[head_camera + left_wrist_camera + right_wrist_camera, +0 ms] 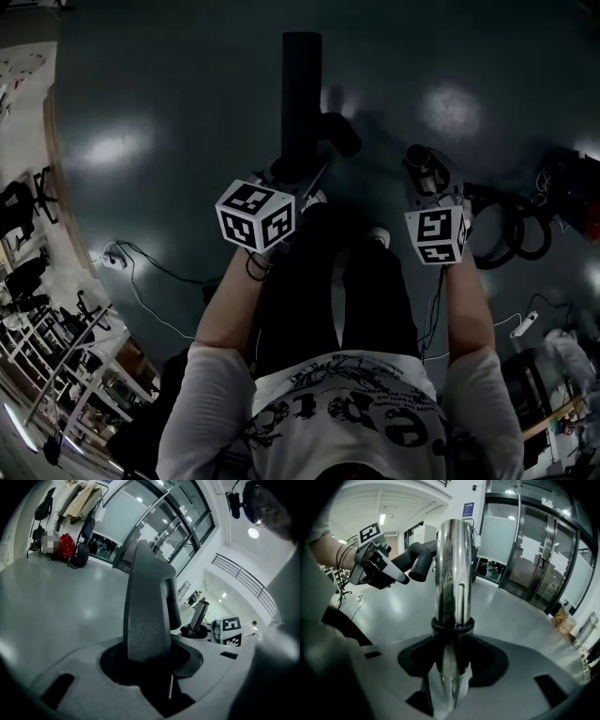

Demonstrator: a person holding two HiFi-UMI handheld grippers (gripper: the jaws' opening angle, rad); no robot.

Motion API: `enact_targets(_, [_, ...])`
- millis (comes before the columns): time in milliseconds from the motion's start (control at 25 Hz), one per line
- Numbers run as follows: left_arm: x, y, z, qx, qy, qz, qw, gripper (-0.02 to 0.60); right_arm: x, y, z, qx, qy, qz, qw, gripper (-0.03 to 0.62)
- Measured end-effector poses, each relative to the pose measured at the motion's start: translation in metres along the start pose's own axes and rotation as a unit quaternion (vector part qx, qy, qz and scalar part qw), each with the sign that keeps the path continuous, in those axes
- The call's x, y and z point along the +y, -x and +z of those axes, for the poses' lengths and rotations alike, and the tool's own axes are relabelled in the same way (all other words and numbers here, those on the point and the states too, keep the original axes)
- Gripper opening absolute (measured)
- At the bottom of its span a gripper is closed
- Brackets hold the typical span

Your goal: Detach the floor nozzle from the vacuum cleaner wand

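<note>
So the left hand-held gripper (298, 178) is clamped on the dark floor nozzle (302, 94), and the right hand-held gripper (427, 183) is gripping the chrome wand (419, 159). The two parts are apart, side by side.

A glossy grey floor (141, 84) runs to tall glass doors (534, 555) and hanging coats (79, 501).

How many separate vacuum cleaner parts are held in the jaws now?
2: the dark floor nozzle in the left gripper, the shiny wand in the right gripper.
</note>
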State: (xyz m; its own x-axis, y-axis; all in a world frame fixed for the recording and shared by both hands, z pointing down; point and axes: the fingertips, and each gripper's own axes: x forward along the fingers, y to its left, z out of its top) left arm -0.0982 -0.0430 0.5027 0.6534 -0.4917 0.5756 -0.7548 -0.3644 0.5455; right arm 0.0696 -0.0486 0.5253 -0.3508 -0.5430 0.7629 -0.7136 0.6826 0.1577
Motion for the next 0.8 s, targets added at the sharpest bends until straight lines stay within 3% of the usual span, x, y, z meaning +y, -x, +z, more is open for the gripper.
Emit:
enact_targets(280, [0.111,-0.113,-0.088,0.004,-0.017,-0.005,0.9998,0.13,0.026,-0.138,-0.09,-0.009,0.013,0.022,1.0,0.183])
enact_targets(440, [0.177,-0.162,-0.134,-0.003,-0.006,-0.008,0.9999,0.13,0.044,-0.215,-0.124,-0.018,0.022,0.035,0.999,0.183])
enact_targets(560, [0.227,-0.191,-0.17,0.002,0.01,0.007,0.9999,0.13,0.057,-0.267,-0.148,0.005,0.025,0.053,0.998,0.183])
enact_targets(680, [0.264,-0.213,-0.21,0.011,0.058,0.008,0.9982,0.13,0.076,-0.311,-0.173,0.029,0.019,0.087,0.996,0.183])
enact_targets(800, [0.289,-0.236,-0.255,0.056,0.081,-0.005,0.9951,0.13,0.092,-0.346,-0.203,0.048,-0.003,0.12,0.992,0.182])
